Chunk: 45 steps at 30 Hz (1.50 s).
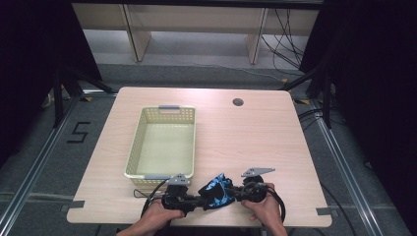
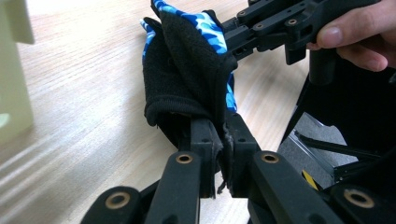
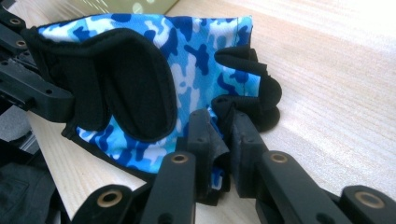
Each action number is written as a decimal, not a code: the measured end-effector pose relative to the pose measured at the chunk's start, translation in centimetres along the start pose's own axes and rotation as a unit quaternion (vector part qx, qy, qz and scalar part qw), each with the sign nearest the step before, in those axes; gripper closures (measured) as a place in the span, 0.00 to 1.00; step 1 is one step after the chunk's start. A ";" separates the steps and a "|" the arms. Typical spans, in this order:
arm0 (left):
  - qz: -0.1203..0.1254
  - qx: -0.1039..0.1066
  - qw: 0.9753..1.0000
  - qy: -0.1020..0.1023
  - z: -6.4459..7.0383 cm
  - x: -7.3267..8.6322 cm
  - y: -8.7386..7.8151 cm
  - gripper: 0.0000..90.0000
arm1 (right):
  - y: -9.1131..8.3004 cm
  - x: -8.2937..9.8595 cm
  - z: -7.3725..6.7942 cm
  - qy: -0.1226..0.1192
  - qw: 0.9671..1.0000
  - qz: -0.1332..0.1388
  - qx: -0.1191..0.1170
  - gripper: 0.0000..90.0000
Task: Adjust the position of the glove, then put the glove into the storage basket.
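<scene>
A fingerless glove (image 1: 216, 191) in blue camouflage cloth with black trim is held between both grippers near the table's front edge. My left gripper (image 1: 197, 200) is shut on the glove's (image 2: 187, 70) black cuff edge. My right gripper (image 1: 232, 192) is shut on the glove's (image 3: 154, 70) lower edge near the black finger openings. In the left gripper view my left gripper (image 2: 223, 140) pinches black fabric, with the right gripper (image 2: 243, 35) at the far side. In the right gripper view my right gripper (image 3: 223, 135) clamps the blue and black cloth, with the left gripper (image 3: 51, 100) at the left.
A pale yellow perforated basket (image 1: 133, 157) with grey handles stands empty on the left half of the wooden table (image 1: 255, 142). A round cable hole (image 1: 238, 102) sits near the far edge. Bare wood lies right of the basket.
</scene>
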<state>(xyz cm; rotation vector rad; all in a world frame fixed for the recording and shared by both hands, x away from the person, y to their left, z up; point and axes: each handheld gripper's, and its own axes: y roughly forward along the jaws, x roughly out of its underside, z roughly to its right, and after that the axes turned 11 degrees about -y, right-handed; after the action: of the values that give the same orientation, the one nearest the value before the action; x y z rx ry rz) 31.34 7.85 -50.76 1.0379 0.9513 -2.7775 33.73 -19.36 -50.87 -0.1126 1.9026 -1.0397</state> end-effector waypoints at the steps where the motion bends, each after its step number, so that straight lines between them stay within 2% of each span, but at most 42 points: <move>1: 0.000 0.007 1.000 0.004 -0.1 0.0 0.0 0.93 | 0.0 0.0 0.0 -0.002 1.000 0.007 -0.003 0.91; 5: 0.013 0.012 1.000 0.009 0.4 -0.3 -0.8 0.93 | -0.8 -0.5 -0.4 -0.011 1.000 0.020 0.004 0.91; 6: 0.015 0.010 1.000 0.016 0.7 -0.4 -1.1 0.93 | -1.0 -0.6 -0.7 0.004 1.000 0.020 -0.006 0.91; 8: 0.021 0.017 0.999 0.023 1.0 -0.5 -1.5 0.93 | -1.3 -0.8 -0.7 -0.015 0.999 0.038 -0.003 0.92; 9: 0.022 0.017 0.999 0.031 1.2 -0.5 -1.7 0.93 | -1.7 -0.9 -0.9 -0.015 0.999 0.040 -0.003 0.92; 10: 0.025 0.022 0.999 0.032 1.3 -0.5 -1.9 0.93 | -1.9 -1.0 -1.1 -0.018 0.999 0.047 -0.005 0.92; 11: 0.024 0.022 0.999 0.032 1.5 -0.4 -2.2 0.93 | -2.3 -1.1 -1.6 -0.009 0.999 0.044 -0.002 0.92; 12: 0.028 0.027 0.999 0.032 1.6 -0.4 -2.5 0.93 | -2.5 -1.3 -1.6 -0.025 0.998 0.056 -0.002 0.92; 13: 0.028 0.032 0.999 0.034 1.6 -0.4 -2.7 0.93 | -2.7 -1.4 -1.8 -0.030 0.998 0.061 -0.004 0.92; 15: 0.025 0.034 0.998 0.043 1.9 -0.5 -3.4 0.93 | -3.2 -1.5 -2.4 -0.025 0.998 0.062 -0.006 0.92; 16: 0.032 0.035 0.998 0.045 2.0 -0.5 -3.7 0.93 | -3.3 -1.7 -2.7 -0.035 0.997 0.067 -0.004 0.92; 17: 0.030 0.026 0.998 0.049 2.1 -0.5 -4.1 0.93 | -3.4 -1.8 -3.0 -0.038 0.997 0.070 -0.009 0.92; 19: 0.037 0.036 0.997 0.052 2.1 -0.5 -4.7 0.93 | -3.8 -2.1 -3.5 -0.047 0.996 0.075 -0.005 0.92; 20: 0.032 0.028 0.998 0.053 2.1 -0.6 -5.1 0.93 | -3.9 -2.3 -3.7 -0.060 0.995 0.081 -0.002 0.92; 22: 0.033 0.031 0.998 0.051 1.9 -0.9 -5.9 0.93 | -4.2 -2.6 -4.5 -0.045 0.996 0.082 -0.011 0.92; 25: 0.036 0.035 0.997 0.054 1.9 -1.2 -6.7 0.93 | -4.5 -3.5 -5.1 -0.070 0.993 0.094 -0.007 0.92; 27: 0.035 0.030 0.997 0.055 2.0 -1.5 -7.4 0.93 | -4.5 -3.9 -5.4 -0.071 0.993 0.096 -0.009 0.92; 28: 0.032 0.037 0.997 0.056 1.9 -1.7 -8.0 0.93 | -4.5 -4.2 -5.7 -0.072 0.993 0.095 -0.012 0.92; 29: 0.031 0.042 0.997 0.049 1.8 -1.9 -8.4 0.93 | -4.6 -4.6 -5.8 -0.087 0.992 0.092 -0.003 0.92; 30: 0.035 0.038 0.998 0.047 1.8 -2.0 -8.7 0.93 | -4.5 -5.0 -6.0 -0.086 0.992 0.092 -0.011 0.92; 31: 0.032 0.036 0.997 0.054 1.7 -2.2 -9.1 0.93 | -4.4 -5.2 -6.1 -0.089 0.991 0.097 -0.015 0.92; 32: 0.030 0.027 0.998 0.057 1.6 -2.4 -9.5 0.93 | -4.4 -5.6 -6.3 -0.096 0.991 0.092 -0.006 0.92; 33: 0.034 0.032 0.998 0.053 1.5 -2.6 -9.8 0.93 | -4.3 -6.0 -6.5 -0.092 0.991 0.091 -0.013 0.92; 34: 0.032 0.031 0.998 0.053 1.2 -2.8 -10.3 0.93 | -4.2 -6.5 -6.5 -0.114 0.989 0.094 -0.011 0.92; 35: 0.034 0.033 0.997 0.054 1.1 -2.9 -10.7 0.93 | -4.2 -7.1 -6.7 -0.112 0.989 0.093 -0.010 0.92; 37: 0.036 0.024 0.998 0.054 0.7 -3.4 -11.7 0.93 | -4.2 -8.4 -6.9 -0.126 0.988 0.092 -0.013 0.92; 38: 0.039 0.028 0.998 0.050 0.4 -3.7 -12.2 0.93 | -4.1 -8.9 -7.2 -0.124 0.988 0.091 -0.014 0.92; 39: 0.042 0.023 0.998 0.045 0.2 -3.9 -12.6 0.93 | -3.9 -9.7 -7.2 -0.139 0.986 0.089 -0.015 0.92; 41: 0.044 0.019 0.998 0.044 -0.1 -4.4 -13.3 0.93 | -3.6 -10.9 -7.5 -0.143 0.986 0.085 -0.013 0.92; 42: 0.042 0.019 0.998 0.037 -0.4 -4.7 -13.7 0.93 | -3.5 -11.3 -7.6 -0.143 0.986 0.085 -0.013 0.92; 45: 0.042 0.011 0.998 0.035 -1.3 -5.3 -14.6 0.93 | -2.7 -12.9 -7.7 -0.151 0.985 0.081 -0.013 0.92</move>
<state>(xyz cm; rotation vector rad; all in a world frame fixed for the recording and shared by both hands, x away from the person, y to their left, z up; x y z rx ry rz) 32.87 19.54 -40.51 1.1578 0.8641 -2.7058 34.18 -10.37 -38.58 -0.1207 1.6207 -0.8373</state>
